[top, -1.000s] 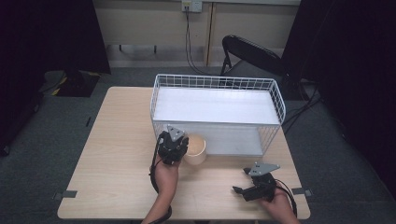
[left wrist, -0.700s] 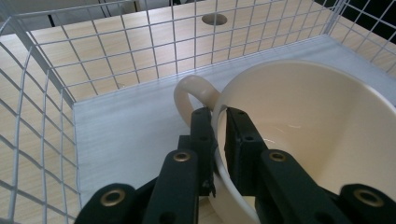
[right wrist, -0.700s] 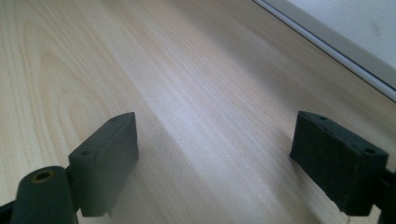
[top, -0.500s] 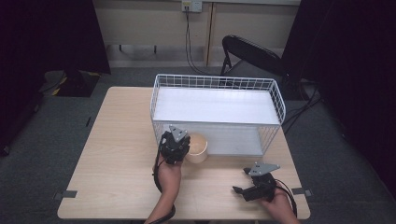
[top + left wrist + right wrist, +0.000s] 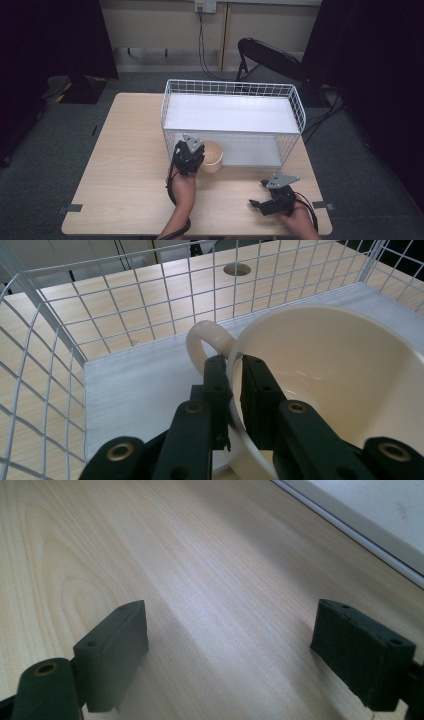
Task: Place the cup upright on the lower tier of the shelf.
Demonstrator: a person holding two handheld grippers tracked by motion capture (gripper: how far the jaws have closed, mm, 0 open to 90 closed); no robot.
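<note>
A cream cup (image 5: 213,156) with a loop handle (image 5: 202,340) hangs at the front wall of the white wire basket (image 5: 232,88). My left gripper (image 5: 188,155) is shut on the cup's rim (image 5: 231,365) beside the handle, one jaw inside the cup and one outside. In the left gripper view the cup (image 5: 340,390) sits over the basket's near edge, with the white floor (image 5: 135,390) behind it. My right gripper (image 5: 256,204) rests low over the table near the front right edge, jaws wide apart with nothing between them (image 5: 230,645).
The wooden table (image 5: 125,165) has bare room to the left and in front of the basket. A black folding chair (image 5: 270,57) stands behind the table. Tape marks (image 5: 74,207) sit on the front corners. A round cable hole (image 5: 237,269) shows beyond the basket.
My left gripper has carried the cup slightly forward and to the right, closer to the basket's front wall. The right gripper has stayed put.
</note>
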